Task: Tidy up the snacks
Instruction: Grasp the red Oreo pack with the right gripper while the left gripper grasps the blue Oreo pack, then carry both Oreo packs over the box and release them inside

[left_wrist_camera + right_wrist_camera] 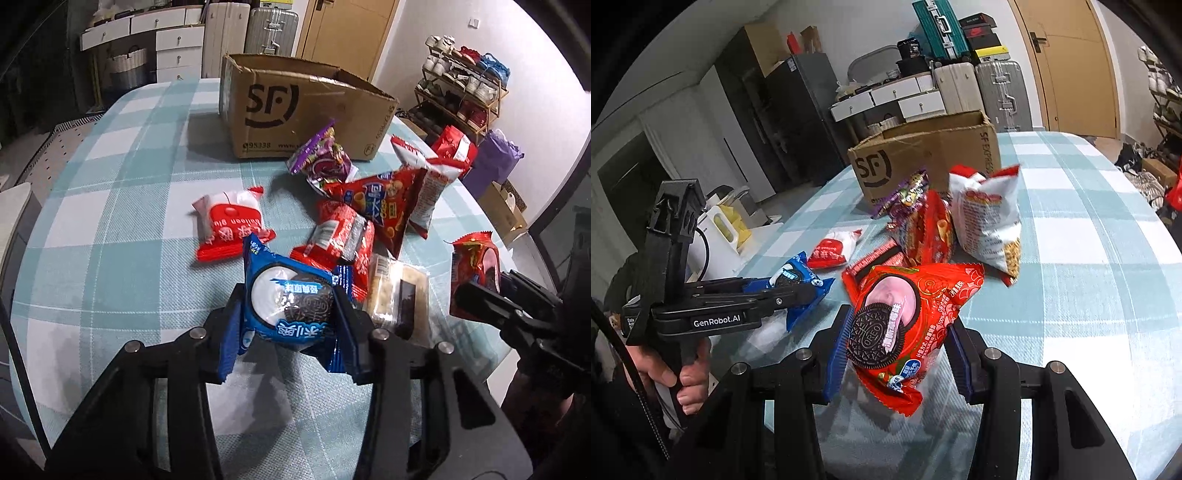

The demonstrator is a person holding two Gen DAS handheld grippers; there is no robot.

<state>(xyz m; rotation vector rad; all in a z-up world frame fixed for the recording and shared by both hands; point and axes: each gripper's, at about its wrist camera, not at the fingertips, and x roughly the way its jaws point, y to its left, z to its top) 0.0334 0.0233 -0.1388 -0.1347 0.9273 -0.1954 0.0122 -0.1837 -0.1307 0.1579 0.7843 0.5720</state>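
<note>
Left wrist view: left gripper clamped on blue Oreo packet, raised over checked tablecloth, with open cardboard box lying straight ahead beyond loose snack pile. Right wrist view: right gripper pinching red Oreo packet, long axis tilted, box ahead and slightly left. Neither hand clearly nearer to box.

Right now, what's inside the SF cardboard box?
Only bare inner walls near the rim of the SF cardboard box show in either view. No snack pokes above the rim. Its floor is hidden by the front wall, so contents are unknown.
</note>
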